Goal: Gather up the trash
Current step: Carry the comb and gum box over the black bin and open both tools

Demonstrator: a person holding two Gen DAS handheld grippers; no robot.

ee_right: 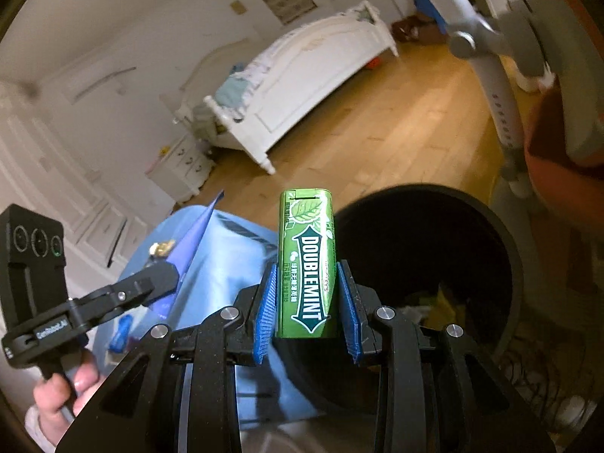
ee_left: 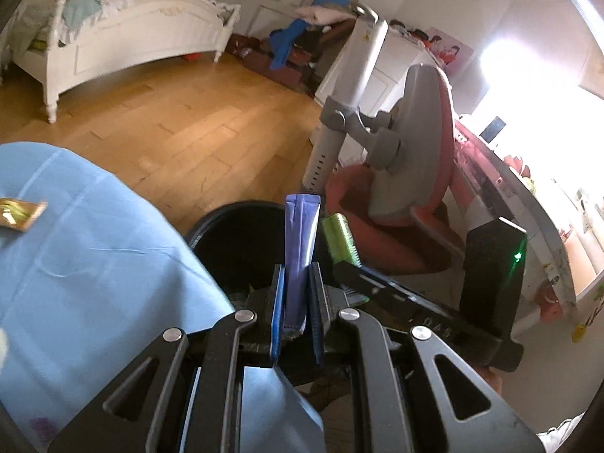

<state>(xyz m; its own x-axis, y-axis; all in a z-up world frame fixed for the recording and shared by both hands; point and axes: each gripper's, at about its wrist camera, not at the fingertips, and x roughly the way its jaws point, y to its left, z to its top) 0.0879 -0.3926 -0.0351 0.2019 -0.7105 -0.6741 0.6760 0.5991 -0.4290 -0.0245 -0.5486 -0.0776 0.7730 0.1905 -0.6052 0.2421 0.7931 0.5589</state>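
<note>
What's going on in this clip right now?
A person is clearing trash with a gripper in each hand. The left gripper is shut on a flat purple foil sachet, and the right gripper clamps a green Doublemint gum tin. Both are near the round black trash bin beside the table's light blue cloth. A gold wrapper remains on the cloth.
</note>
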